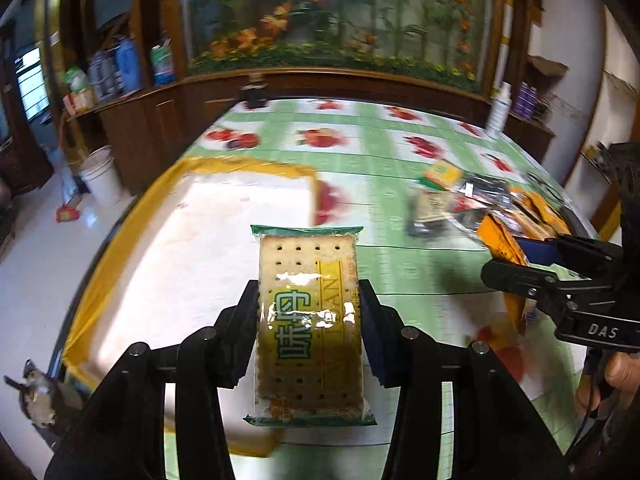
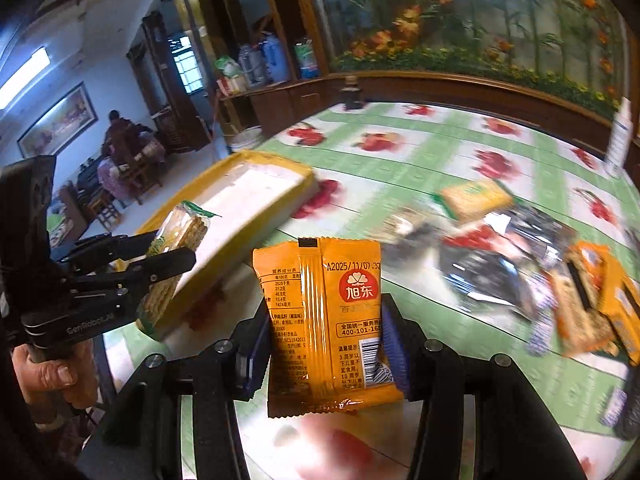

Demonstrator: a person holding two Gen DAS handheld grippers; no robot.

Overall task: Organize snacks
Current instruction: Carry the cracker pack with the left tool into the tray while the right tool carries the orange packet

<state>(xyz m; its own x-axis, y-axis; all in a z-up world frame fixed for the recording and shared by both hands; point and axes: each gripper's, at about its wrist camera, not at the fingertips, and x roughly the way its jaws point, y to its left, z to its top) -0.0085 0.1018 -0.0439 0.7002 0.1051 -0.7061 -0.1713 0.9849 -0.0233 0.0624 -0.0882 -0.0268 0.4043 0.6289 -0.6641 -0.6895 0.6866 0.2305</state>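
Between your left gripper's [image 1: 308, 312] jaws sits a clear-wrapped cracker pack [image 1: 310, 320], pinched across its width with its green-edged ends free beyond and behind the pads. Ahead of those jaws and slightly to their left lies the yellow-rimmed tray [image 1: 192, 208], and as far as you can see its white floor holds no snacks yet. Your right gripper [image 2: 326, 332] is likewise clamped on something: an orange snack packet [image 2: 326, 320], held upright with its printed back and barcode facing the camera. From the right wrist view, the tray [image 2: 244, 200] is ahead and to the left of those jaws, with the left gripper and its crackers hanging near the tray's near edge.

So you seem to be early in the job: two items are lifted, none visibly sorted. To the right of both sets of jaws, a loose pile of snacks [image 2: 532, 264] waits on the fruit-print counter [image 2: 420, 152], including another cracker pack [image 2: 474, 196], dark foil packets and more orange ones. Motion blur hides the exact count. Both held packs need setting into the tray, then the pile needs clearing piece by piece.
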